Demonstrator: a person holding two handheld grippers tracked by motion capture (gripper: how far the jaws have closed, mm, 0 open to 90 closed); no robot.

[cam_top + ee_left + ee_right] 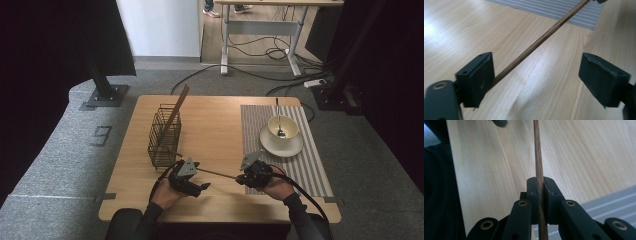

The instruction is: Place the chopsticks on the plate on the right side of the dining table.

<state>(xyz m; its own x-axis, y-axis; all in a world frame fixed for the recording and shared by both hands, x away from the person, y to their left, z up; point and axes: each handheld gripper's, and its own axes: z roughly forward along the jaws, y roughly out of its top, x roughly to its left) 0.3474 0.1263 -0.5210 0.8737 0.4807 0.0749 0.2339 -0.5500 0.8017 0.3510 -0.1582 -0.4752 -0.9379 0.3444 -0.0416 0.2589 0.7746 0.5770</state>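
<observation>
Partly hidden: near end of the wooden chopstick (539, 162), running down between the pads of the right gripper (540, 186) and off the bottom edge of the right gripper view. Far end cut off at the top edge of that view as well. Seen from the left gripper view, upper end of the stick lost past the top edge near the striped placemat (564, 12), lower end tucked out of sight behind the left-hand pad. Hard to make out from the high view: thin, dark, barely a line between the two hands.

Lies low over the table (215, 130), near the front edge, between the two grippers. Long axis roughly across the table, from the left gripper (200, 187) side toward the right gripper (241, 177), slightly tilted in the high view. Runs straight along the right gripper's own line of sight, pointing away from it.

Right claw pinched tight on the chopstick, pads pressed to both sides. Left claw (536, 80) spread wide, stick resting against the inner face of one pad only, other pad well apart from it.

Farther back on the table: wire basket (164, 136) with another stick leaning out of it, and on the placemat a bowl (283, 127) on a saucer (295, 147), a utensil standing in it.
</observation>
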